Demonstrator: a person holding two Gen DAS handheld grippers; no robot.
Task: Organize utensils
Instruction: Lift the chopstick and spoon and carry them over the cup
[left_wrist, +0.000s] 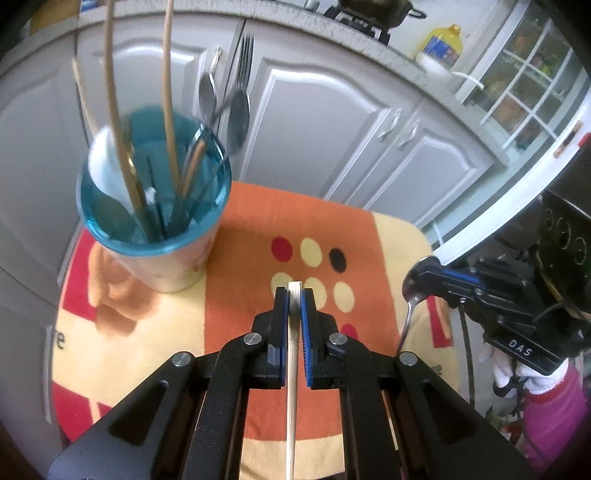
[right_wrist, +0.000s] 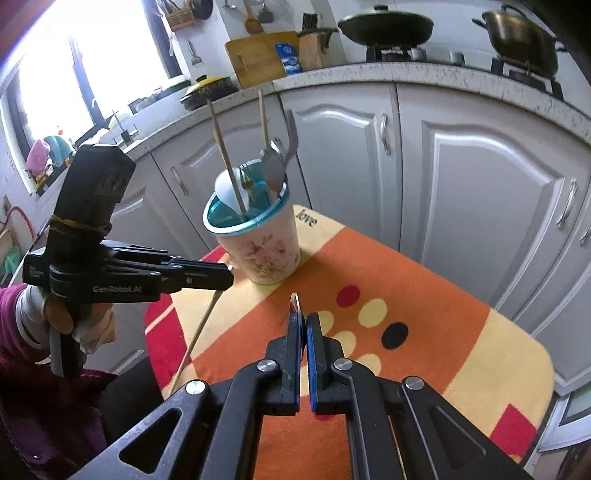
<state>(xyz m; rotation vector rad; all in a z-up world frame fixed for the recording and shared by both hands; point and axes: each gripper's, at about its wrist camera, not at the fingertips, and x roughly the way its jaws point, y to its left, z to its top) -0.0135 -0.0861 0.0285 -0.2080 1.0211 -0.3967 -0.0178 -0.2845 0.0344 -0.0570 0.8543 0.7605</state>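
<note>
Floral cup upright, holding utensils; pale chopstick (tilted) and spoon aloft.

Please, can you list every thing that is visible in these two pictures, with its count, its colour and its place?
cup: one, white with flowers, blue inside, on the cloth
cloth: one, orange, cream, red, with dots, covering the table
chopstick: one, pale, in the left gripper
spoon: one, metal, in the right gripper
utensils in cup: chopsticks, spoons, forks, standing upright; exact count unclear
cabinets: pale grey, behind the table
pots: two, dark, on the stove
left gripper: black, blue pads, shut on chopstick
right gripper: black, shut on spoon
</note>
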